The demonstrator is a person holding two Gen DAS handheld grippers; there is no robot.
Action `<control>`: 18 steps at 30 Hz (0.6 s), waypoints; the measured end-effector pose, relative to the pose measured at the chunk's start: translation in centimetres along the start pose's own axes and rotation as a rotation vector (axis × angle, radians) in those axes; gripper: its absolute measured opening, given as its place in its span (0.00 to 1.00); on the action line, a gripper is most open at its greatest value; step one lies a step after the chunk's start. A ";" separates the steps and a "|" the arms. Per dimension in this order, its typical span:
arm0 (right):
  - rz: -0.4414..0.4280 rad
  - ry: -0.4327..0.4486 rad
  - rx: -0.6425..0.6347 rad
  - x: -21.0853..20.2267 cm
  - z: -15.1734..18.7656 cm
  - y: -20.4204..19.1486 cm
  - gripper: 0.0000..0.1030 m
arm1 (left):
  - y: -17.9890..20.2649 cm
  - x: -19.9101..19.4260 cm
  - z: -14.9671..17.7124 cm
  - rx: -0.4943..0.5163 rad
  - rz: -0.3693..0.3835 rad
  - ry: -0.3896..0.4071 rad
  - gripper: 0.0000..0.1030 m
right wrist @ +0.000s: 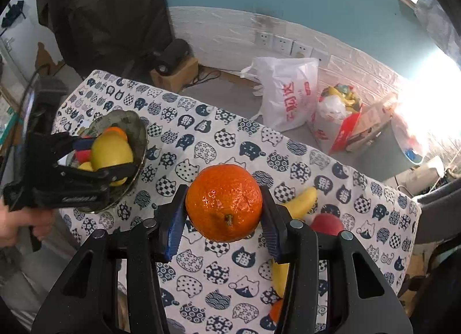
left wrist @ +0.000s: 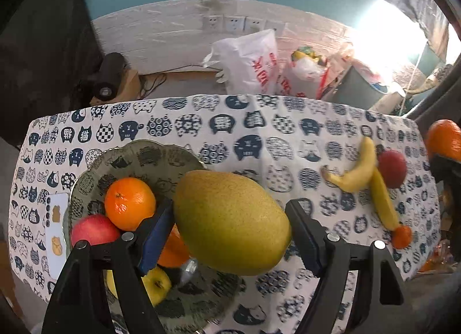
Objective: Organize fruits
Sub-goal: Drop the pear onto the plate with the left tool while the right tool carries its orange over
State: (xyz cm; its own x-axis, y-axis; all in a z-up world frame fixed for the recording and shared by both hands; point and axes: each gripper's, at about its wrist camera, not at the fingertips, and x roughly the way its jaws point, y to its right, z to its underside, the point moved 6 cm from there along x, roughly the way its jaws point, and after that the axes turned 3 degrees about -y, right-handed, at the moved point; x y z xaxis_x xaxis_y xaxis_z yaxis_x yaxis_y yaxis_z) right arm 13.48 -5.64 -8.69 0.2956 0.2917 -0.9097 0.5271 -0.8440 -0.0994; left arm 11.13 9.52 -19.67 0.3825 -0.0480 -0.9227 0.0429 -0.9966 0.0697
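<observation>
Right gripper [right wrist: 224,213] jaws clamped an orange [right wrist: 224,202]; left gripper [left wrist: 230,223] jaws clamped a pear [left wrist: 230,221] over the fruit bowl [left wrist: 161,155].

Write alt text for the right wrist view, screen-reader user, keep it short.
The right gripper is shut on an orange, held above a table covered in a cat-print cloth. At far left, the left gripper holds a yellow-green pear over a bowl of fruit. A banana and a red apple lie on the cloth behind the orange.
</observation>
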 end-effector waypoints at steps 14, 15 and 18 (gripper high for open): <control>-0.013 -0.041 -0.016 2.3 -1.2 -1.0 0.45 | -3.0 1.8 -0.8 -0.062 -0.031 -0.001 0.70; -0.016 -0.043 -0.021 2.4 -1.3 -1.3 0.45 | -3.2 1.4 -0.9 -0.061 -0.035 0.004 0.72; -0.025 -0.049 -0.033 2.9 -1.6 -2.2 0.45 | -3.5 0.6 -0.8 -0.055 -0.048 0.010 0.73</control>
State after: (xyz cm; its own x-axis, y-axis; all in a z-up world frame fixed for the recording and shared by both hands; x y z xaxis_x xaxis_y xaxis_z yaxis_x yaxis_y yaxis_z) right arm 14.43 -2.23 -10.48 0.2433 0.2897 -0.9257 0.5604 -0.8209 -0.1096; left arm 11.95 13.07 -20.22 0.3877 0.0011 -0.9218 0.1125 -0.9926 0.0462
